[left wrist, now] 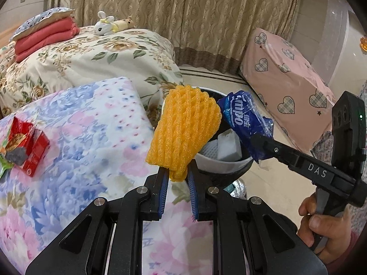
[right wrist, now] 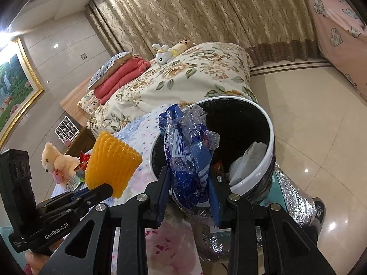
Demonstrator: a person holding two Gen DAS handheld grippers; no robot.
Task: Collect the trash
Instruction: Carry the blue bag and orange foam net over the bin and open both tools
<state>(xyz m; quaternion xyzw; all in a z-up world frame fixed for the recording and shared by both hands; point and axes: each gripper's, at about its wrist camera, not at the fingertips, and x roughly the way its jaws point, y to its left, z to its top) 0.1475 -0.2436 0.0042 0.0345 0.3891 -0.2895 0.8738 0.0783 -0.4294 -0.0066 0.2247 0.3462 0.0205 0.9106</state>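
Note:
My left gripper (left wrist: 177, 174) is shut on an orange foam fruit net (left wrist: 183, 130) and holds it up at the near rim of the white-rimmed trash bin (left wrist: 220, 163). The net also shows in the right wrist view (right wrist: 110, 162). My right gripper (right wrist: 189, 183) is shut on a crumpled blue plastic wrapper (right wrist: 188, 151) and holds it over the bin's (right wrist: 268, 151) near edge; in the left wrist view the wrapper (left wrist: 243, 119) hangs over the bin. White foam pieces (left wrist: 228, 147) lie inside the bin. Red snack wrappers (left wrist: 27, 146) lie on the flowered blanket.
A flowered blanket (left wrist: 87, 142) covers the surface to the left of the bin. A bed with a floral quilt (left wrist: 96, 55), folded red bedding (left wrist: 45, 36) and plush toys (left wrist: 105, 25) stands behind. A pink heart-patterned cover (left wrist: 286, 82) is at right. A teddy bear (right wrist: 57, 160) sits at left.

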